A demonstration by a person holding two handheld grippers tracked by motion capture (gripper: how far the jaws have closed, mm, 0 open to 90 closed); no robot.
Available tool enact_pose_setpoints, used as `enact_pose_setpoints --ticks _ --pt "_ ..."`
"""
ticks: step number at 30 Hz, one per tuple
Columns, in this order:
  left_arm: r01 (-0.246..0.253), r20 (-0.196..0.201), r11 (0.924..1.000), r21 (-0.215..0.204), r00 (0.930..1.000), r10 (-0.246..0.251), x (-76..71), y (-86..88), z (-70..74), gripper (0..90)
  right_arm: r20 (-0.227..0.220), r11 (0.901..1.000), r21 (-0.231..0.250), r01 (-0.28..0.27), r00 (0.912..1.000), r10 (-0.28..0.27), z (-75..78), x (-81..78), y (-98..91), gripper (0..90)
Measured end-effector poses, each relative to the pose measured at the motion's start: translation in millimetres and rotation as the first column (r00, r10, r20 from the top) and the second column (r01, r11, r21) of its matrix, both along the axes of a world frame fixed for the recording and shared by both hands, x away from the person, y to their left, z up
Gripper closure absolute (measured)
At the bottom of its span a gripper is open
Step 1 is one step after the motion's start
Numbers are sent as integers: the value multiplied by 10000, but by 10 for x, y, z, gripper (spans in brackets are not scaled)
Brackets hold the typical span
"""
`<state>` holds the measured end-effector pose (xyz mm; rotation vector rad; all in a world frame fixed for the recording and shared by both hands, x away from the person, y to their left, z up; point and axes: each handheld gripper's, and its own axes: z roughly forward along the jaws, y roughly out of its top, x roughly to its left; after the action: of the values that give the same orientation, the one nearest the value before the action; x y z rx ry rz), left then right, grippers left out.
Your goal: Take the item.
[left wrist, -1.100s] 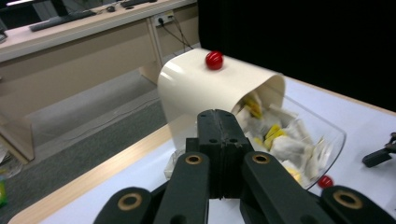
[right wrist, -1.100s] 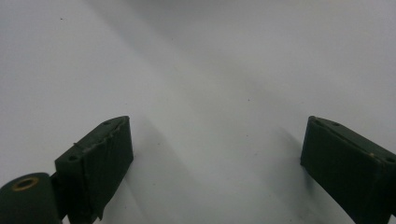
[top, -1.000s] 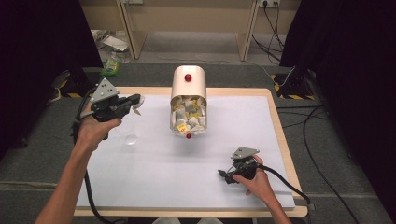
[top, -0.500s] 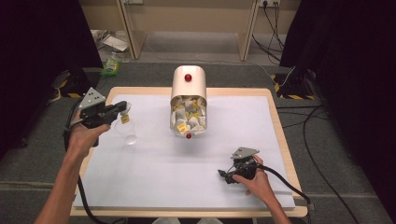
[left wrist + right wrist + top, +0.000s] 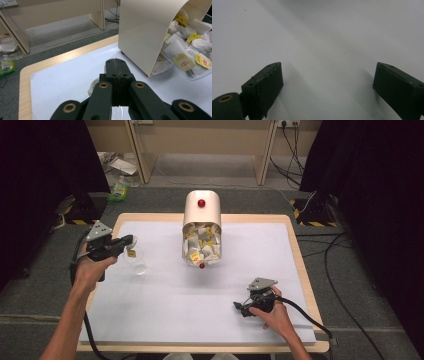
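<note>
A small tea bag with a yellow paper tag (image 5: 131, 253) hangs from the closed left gripper (image 5: 129, 240), just above a clear glass cup (image 5: 136, 262) at the white mat's (image 5: 165, 310) left side. The cream dispenser box of tea bags (image 5: 201, 227) stands nearby. The right gripper (image 5: 239, 306) rests on the mat, jaws wide and empty.

place: lab | cues: black curtains (image 5: 45, 185), floor cables (image 5: 345, 245), taped table (image 5: 300, 250)
</note>
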<state>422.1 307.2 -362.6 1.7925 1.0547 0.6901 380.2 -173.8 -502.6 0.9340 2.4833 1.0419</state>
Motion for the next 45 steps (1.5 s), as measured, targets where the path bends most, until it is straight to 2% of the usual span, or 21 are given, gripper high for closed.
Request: enact_pose_setpoints --ticks 13,19,23,31,38,42,45 --pt "-248 -588 9997 93 9980 253 113 19 -262 892 -12 10000 -15 4 10000 -4 1 -2 0 98" --pt "-325 -766 9992 237 9965 342 154 18 -332 890 -11 10000 -13 1 10000 -1 0 -1 -1 97" --pt "-399 -902 9990 178 9951 414 174 32 -389 879 -12 10000 -14 3 10000 -3 1 -1 0 97" --pt "-426 -845 9991 83 9955 431 153 52 -385 791 -3 10000 -16 0 10000 0 0 -1 0 98" --pt "-240 -889 9997 104 9957 248 132 22 -374 688 -13 10000 -14 2 10000 -2 1 -1 0 97" --pt "-199 -889 9998 -71 9959 192 115 -2 -361 607 -13 10000 -12 3 10000 -3 0 -1 0 97" --pt "-119 -851 9992 -384 9963 86 109 4 -360 508 -10 10000 -14 0 10000 0 0 -1 -1 97"
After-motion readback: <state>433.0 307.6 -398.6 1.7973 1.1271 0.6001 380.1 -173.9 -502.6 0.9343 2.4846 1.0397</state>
